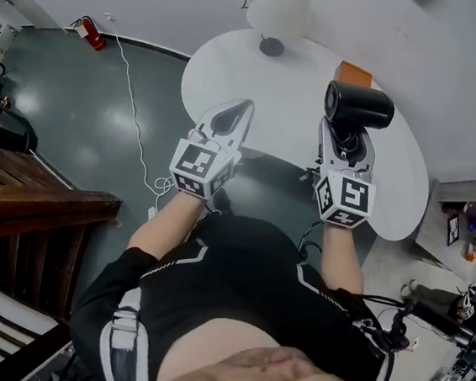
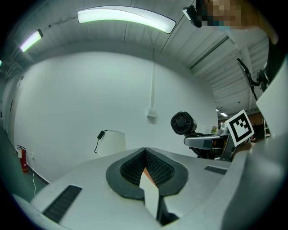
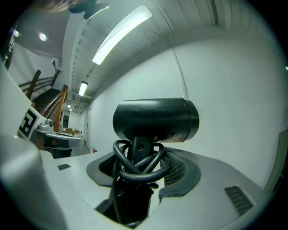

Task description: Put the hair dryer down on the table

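I hold the hair dryer (image 1: pixel 358 105) in my right hand-held gripper (image 1: pixel 345 136). Its jaws pinch the black handle, and the cord (image 3: pixel 135 168) is wound in loops around that handle, just above the pads. The barrel lies across, above the jaws, and it does not rest on anything. From my head view it hangs over the right part of the white desk (image 1: pixel 289 106).

My left hand-held gripper (image 1: pixel 247 106) is pressed together at the tips, and I see nothing pinched in it. It is at the near left edge of the desk, well apart from the right one.

The desk has a rounded outline. Its near edge runs under both of my hand-held grippers, and its right edge curves away beside my right wrist. The middle of the top, between the two hand-held grippers and the far side, is bare white surface. At the far edge stands a lamp (image 1: pixel 278 8) with a white shade. A small orange box (image 1: pixel 353 73) lies just behind the hair dryer, near the far right edge.

To the left of the desk is the dark floor (image 1: pixel 77 109), with a thin white cable (image 1: pixel 135 124) running over it, and wooden stairs (image 1: pixel 26 197) further left.
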`<state>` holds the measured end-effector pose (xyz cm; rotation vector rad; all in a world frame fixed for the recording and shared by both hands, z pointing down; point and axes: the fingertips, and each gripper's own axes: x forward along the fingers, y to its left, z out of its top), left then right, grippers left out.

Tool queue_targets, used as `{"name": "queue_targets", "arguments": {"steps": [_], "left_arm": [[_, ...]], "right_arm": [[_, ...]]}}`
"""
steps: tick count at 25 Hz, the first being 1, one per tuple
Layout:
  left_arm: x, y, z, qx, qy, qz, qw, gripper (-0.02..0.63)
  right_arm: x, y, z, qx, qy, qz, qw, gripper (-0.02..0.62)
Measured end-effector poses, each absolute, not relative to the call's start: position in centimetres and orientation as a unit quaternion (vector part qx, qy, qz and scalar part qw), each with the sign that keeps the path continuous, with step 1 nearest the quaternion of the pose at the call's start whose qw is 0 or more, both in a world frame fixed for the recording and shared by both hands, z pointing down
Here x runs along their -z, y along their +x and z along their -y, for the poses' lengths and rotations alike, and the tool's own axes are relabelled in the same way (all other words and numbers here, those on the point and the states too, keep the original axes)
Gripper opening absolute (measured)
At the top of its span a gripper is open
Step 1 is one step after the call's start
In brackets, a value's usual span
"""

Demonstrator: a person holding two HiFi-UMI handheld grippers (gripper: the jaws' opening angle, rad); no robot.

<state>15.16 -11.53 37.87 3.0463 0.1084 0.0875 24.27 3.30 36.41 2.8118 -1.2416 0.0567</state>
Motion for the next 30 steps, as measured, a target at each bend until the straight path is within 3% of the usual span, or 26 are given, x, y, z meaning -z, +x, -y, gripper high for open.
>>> {"name": "queue_targets", "arguments": {"steps": [18,25,30], "left_arm": [[-37.6,15.4,25.1,-0.007,0.998,0.019,0.056,0.031],[-36.8,15.6,27.4,-0.004,0.998,0.062,0.016,0.031],[-37.5,15.4,29.4,-0.013,0.99,0.13,0.048,0.031]], "right_arm": [[-35.9,26.4,11.2,-0.013,0.885,0.461,0.059,0.262],[-36.0,28.5,16.0,-0.009,0.858,0.508,0.075,0.262],[-36.0,28.9,19.9,-0.002,0.806,0.585,0.089,0.262]]}}
